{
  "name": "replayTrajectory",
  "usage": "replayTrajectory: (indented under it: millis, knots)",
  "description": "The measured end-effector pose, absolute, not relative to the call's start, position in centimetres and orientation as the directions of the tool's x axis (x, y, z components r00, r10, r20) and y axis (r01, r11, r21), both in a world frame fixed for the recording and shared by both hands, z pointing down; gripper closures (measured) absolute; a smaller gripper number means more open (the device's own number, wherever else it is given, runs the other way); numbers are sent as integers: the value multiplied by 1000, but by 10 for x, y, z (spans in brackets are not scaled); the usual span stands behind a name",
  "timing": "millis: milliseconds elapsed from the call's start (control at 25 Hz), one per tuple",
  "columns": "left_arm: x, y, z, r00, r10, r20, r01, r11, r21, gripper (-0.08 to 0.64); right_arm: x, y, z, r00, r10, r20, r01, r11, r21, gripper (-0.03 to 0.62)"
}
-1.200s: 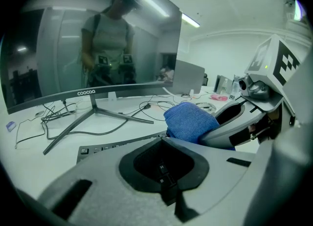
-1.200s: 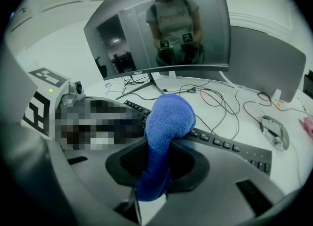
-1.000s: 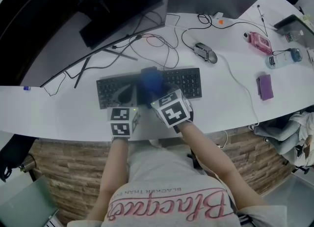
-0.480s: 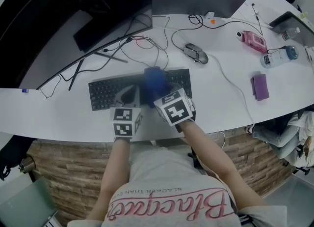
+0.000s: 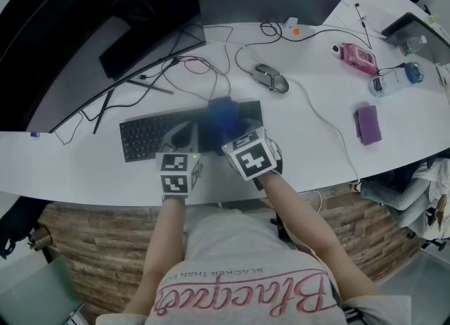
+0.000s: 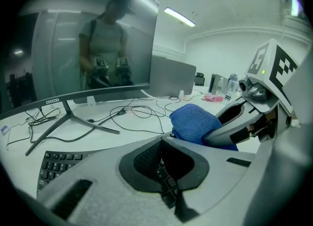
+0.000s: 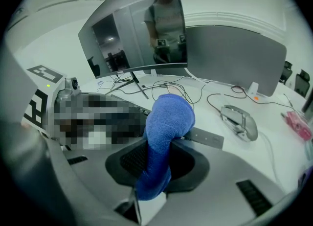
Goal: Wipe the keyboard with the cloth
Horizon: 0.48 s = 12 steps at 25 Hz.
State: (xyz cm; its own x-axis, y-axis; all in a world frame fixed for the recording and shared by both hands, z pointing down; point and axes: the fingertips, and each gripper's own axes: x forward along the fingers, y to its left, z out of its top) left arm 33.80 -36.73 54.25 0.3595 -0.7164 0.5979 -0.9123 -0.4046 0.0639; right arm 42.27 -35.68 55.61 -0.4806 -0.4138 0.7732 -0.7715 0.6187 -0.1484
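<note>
Two claws sit low over the black keyboard on the white worktop. The right claw is clamped on the blue cloth, whose bunched end lies over the keyboard's right half and hides the keys there. The left claw has its jaws drawn together with nothing between them, just beside the cloth; a few keys show through its hollow. A clear bottle lies far right, but I cannot make out its contents.
</note>
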Motion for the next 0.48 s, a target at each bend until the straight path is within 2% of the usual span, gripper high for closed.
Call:
replayTrajectory:
  millis: [480]
  knots:
    - [382,-376,539,412,-700,583,-883,-465,65,555,478,-360,555,-413,-459,787,-820,563,-102,503]
